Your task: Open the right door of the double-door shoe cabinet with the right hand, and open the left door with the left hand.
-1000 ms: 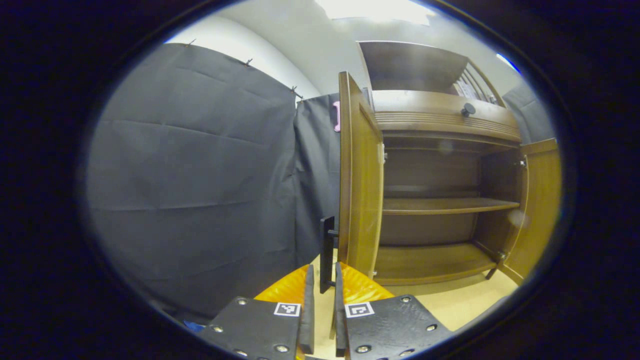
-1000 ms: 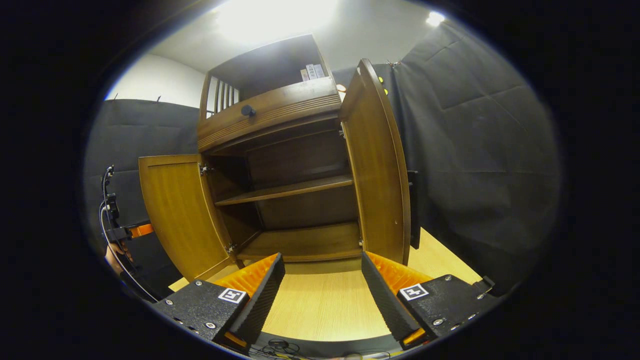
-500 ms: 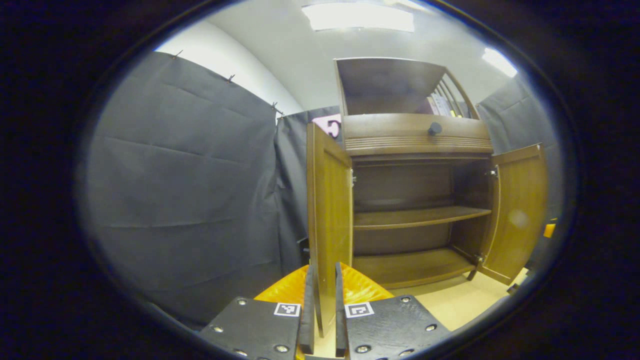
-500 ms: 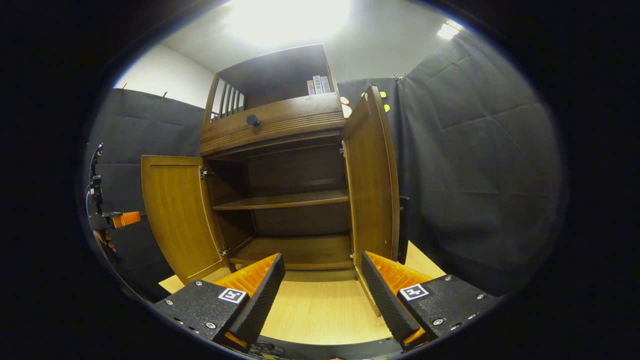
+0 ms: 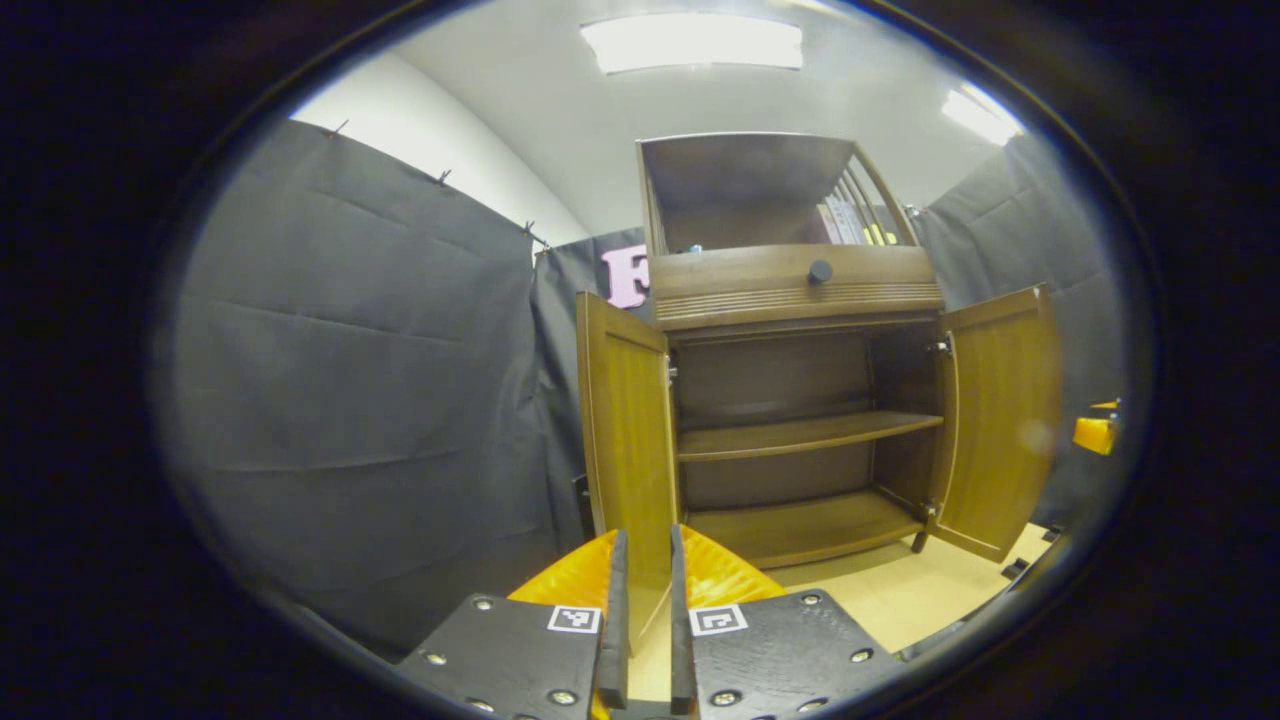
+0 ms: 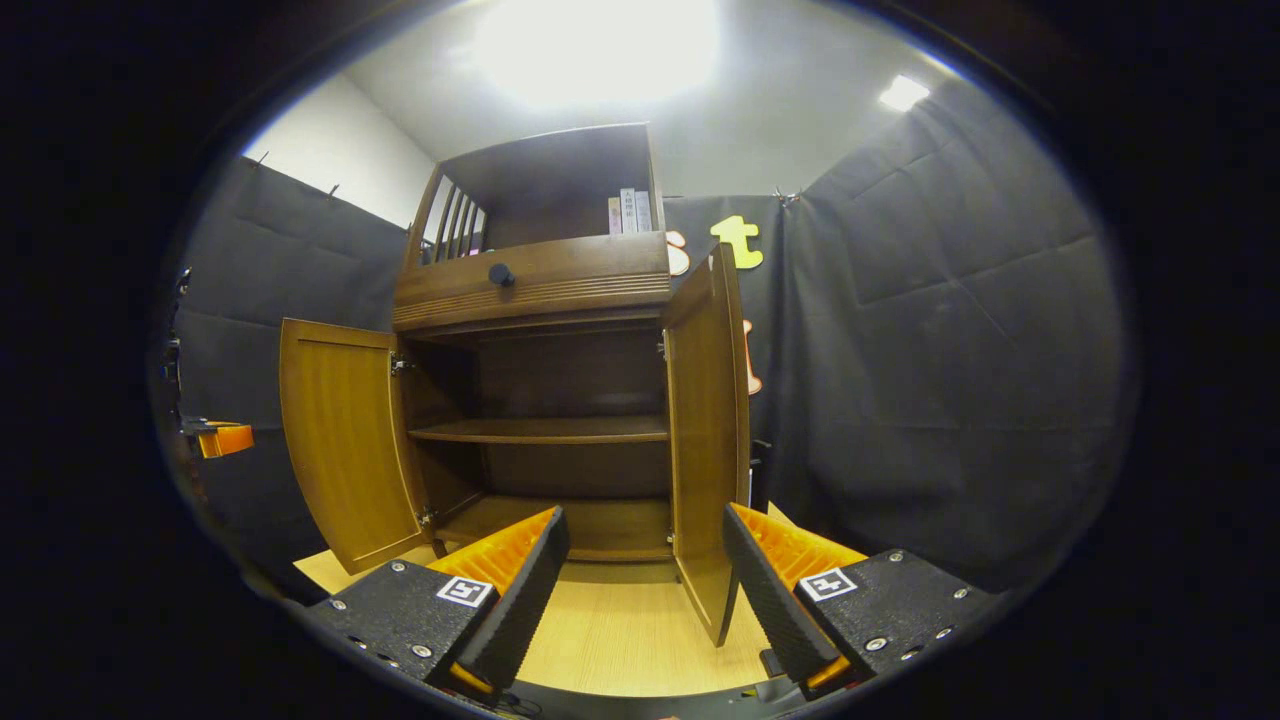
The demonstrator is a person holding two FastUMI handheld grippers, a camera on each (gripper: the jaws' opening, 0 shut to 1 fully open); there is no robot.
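The brown wooden shoe cabinet (image 5: 795, 290) stands with both doors swung out. In the left gripper view its left door (image 5: 625, 440) is edge-on just ahead, and its right door (image 5: 1000, 420) is wide open. My left gripper (image 5: 645, 540) is shut to a thin slit with nothing held, and the door's lower corner lies behind it. In the right gripper view the right door (image 6: 705, 420) stands ahead and the left door (image 6: 340, 440) is far left. My right gripper (image 6: 645, 520) is open and empty, short of the door.
Inside are a bare middle shelf (image 6: 545, 430) and a bottom board. A drawer with a dark knob (image 6: 500, 274) sits above the doors, with an open shelf on top. The light wood floor (image 6: 620, 630) runs beneath. Black cloth walls close both sides. The other gripper's orange part (image 6: 222, 438) shows at far left.
Both grippers have drawn back from the cabinet, which now looks smaller and farther. The left gripper has come away from the left door's black handle. Both doors stay open.
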